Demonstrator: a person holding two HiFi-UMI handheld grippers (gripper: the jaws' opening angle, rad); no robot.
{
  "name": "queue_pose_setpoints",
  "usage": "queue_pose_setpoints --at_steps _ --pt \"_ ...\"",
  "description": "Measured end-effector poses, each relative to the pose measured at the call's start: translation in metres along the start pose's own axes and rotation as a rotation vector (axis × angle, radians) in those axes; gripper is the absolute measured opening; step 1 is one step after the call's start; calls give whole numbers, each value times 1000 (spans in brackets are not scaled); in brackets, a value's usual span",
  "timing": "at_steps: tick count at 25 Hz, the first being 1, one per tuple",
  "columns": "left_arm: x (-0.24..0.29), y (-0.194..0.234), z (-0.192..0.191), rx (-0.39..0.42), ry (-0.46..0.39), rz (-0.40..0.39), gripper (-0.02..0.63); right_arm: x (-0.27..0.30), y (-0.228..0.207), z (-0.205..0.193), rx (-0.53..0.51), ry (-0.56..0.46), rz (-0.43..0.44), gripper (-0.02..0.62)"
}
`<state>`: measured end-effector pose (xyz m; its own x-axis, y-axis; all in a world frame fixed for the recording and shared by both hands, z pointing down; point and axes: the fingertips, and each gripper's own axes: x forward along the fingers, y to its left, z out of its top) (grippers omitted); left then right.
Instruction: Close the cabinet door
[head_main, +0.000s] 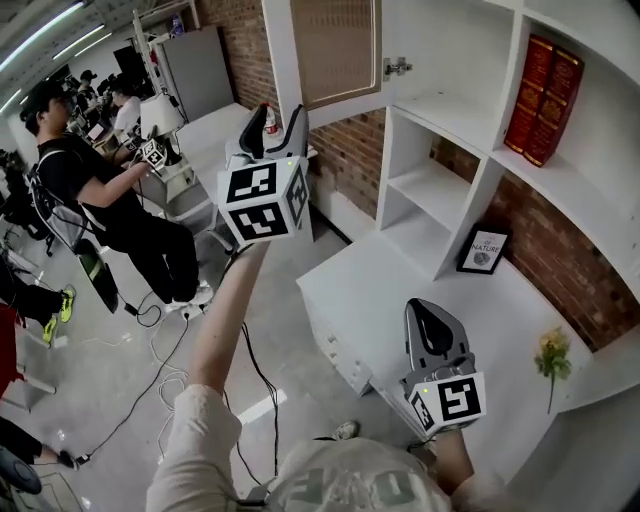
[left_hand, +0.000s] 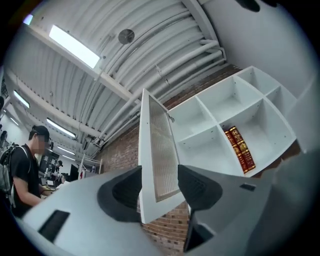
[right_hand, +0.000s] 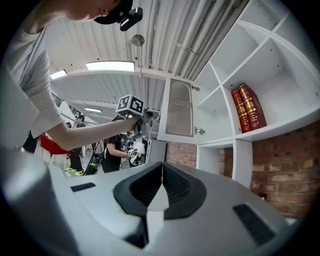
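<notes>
Left gripper view: the left gripper (left_hand: 159, 175) has its jaws apart, with the lower corner of the open cabinet door (left_hand: 158, 145) between them. The right gripper (right_hand: 161, 172) is closed and empty above the counter (head_main: 375, 290).

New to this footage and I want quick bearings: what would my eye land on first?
The open cabinet door, with its ribbed pane, stands out at the top of the white shelf unit. The left hand-held gripper is held up toward it, jaws apart, with the door's edge showing between them in the left gripper view. Two red books stand in an upper right compartment, and the right hand-held gripper hangs low over the white counter, jaws together.
</notes>
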<state>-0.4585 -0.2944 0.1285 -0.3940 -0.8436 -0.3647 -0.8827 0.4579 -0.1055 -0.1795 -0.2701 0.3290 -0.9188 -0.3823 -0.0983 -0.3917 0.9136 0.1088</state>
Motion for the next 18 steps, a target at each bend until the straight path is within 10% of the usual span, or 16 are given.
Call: queue_pose_setpoints --at_steps 18 --pt "110 45 -28 -92 120 3 210 -1 -29 -15 -10 70 -109 17"
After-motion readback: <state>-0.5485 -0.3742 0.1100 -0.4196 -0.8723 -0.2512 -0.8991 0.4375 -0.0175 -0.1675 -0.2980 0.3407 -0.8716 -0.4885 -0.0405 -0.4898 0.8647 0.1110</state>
